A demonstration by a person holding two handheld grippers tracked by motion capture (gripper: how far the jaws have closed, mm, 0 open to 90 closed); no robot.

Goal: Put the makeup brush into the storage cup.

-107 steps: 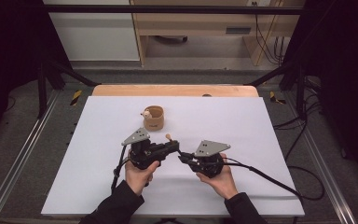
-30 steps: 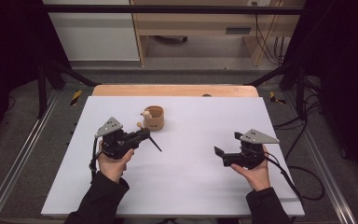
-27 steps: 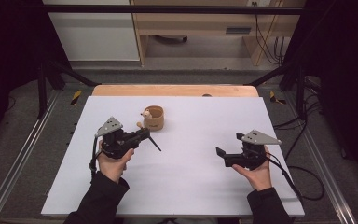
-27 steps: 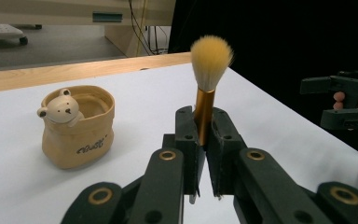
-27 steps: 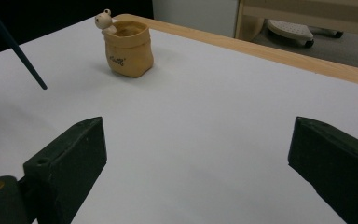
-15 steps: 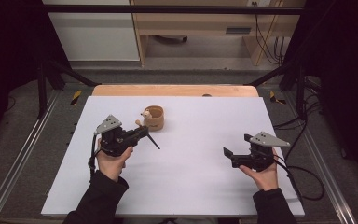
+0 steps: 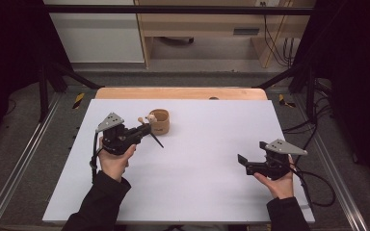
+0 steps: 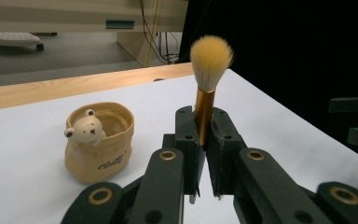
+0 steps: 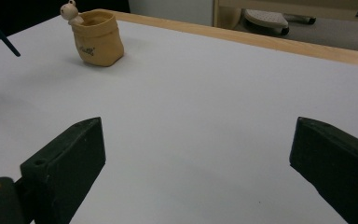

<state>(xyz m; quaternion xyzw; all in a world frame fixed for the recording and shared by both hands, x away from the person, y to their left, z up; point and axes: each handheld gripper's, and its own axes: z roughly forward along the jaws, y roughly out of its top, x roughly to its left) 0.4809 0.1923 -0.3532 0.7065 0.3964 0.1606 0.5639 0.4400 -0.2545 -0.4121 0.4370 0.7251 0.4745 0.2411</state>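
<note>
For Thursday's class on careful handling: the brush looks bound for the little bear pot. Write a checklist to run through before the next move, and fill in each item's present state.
1. Left gripper shut on the brush: ok, the jaws clamp the gold ferrule.
2. Brush end to go in: not ok yet, the bristles point up and the dark handle points down towards the table.
3. Bear pot upright, mouth open: ok.
4. Pot empty inside: cannot tell, its bottom is hidden.
5. Right gripper out of the way: ok, open and far from the pot.
6. White table between brush and pot free of obstacles: ok.
</note>
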